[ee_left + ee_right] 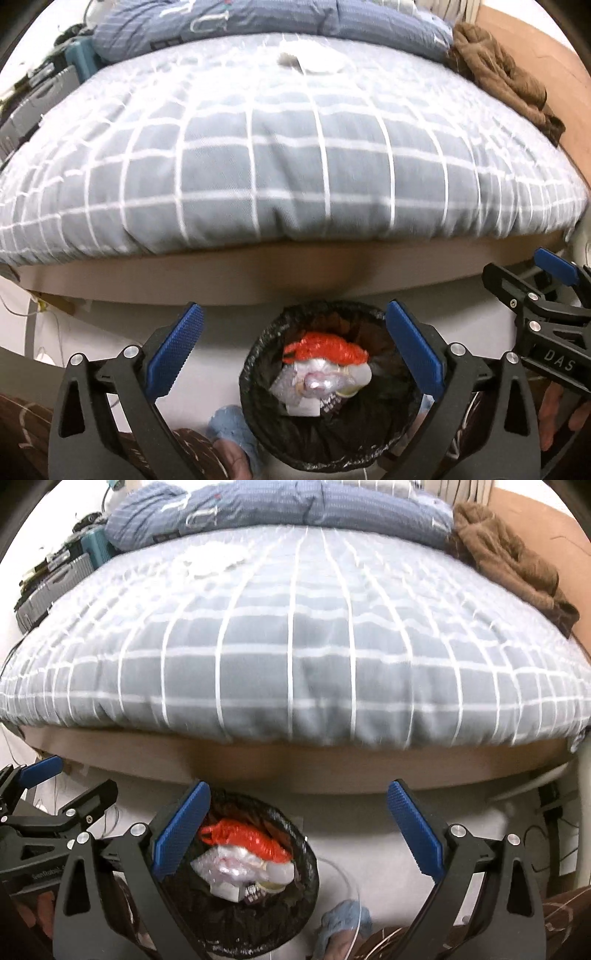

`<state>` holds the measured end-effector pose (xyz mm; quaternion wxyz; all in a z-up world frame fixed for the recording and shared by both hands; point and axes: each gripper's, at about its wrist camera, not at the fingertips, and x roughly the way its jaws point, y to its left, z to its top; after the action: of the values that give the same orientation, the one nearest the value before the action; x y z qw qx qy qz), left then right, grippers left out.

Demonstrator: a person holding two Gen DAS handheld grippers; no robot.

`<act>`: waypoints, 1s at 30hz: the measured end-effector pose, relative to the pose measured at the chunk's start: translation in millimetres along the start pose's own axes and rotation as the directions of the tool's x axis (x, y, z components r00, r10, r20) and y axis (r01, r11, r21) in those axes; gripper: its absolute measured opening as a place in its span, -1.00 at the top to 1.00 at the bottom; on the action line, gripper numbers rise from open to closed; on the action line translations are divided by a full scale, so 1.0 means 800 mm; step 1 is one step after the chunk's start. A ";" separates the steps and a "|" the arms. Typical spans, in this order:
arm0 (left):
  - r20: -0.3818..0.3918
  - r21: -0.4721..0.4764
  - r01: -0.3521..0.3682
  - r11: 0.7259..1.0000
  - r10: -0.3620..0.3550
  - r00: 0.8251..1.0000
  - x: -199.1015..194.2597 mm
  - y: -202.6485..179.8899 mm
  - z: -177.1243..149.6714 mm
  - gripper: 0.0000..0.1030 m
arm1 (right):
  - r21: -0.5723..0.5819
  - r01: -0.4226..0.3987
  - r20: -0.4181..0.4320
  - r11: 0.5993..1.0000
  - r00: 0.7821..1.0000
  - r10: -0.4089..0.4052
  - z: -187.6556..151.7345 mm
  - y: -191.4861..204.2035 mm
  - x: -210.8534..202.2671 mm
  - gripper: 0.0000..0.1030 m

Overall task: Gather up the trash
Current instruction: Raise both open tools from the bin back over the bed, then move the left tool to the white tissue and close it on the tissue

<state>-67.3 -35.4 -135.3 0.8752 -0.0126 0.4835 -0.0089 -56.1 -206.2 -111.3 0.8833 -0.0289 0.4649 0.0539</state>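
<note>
A: So, how are my tongs standing?

B: I see the left gripper [293, 350] spread wide at the bottom of its own frame, both blue pads bare and pinching nothing. The trash bin [255, 376] with its black liner sits low centre, showing right between the two fingers.

A: And the other one?

B: My right gripper [297, 830] is spread just as wide, holding nothing. In its view the bin [306, 864] lies lower left, partly behind the left-hand pad.

A: What's in the bin?

B: An orange-red plastic bag [325, 349] on top, with a crumpled clear wrapper [317, 384] just below it. A dark scrap there has white print, too blurred for me to read.

A: Any writing I can make out?

B: "DAS" on the right gripper's black body [557, 363] at the right edge of the left view. The lettering on the left gripper's body, at the left edge of the right view, I can't read fully.

A: Behind it all?

B: The grey checked duvet [288, 155] fills the middle, a brown garment [495, 74] upper right.
</note>
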 end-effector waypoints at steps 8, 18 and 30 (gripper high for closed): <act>0.106 -0.024 -0.005 1.000 0.007 0.994 -0.044 0.009 0.040 -0.89 | 0.016 0.005 0.119 1.000 0.993 -0.007 0.033 -0.006 -0.040 -0.85; 0.188 -0.037 0.028 0.999 -0.021 0.982 -0.074 0.004 0.075 -0.89 | 0.016 0.004 0.227 1.000 0.974 -0.008 0.069 -0.012 -0.069 -0.85; 0.246 -0.081 0.031 0.996 -0.010 0.969 -0.072 0.015 0.128 -0.89 | -0.025 0.026 0.292 0.999 0.956 -0.017 0.111 -0.006 -0.068 -0.85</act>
<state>-11.6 -20.5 -32.4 0.9268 -0.0556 0.3714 0.0043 -13.7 -206.1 -16.4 0.9422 -0.0382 0.3283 0.0545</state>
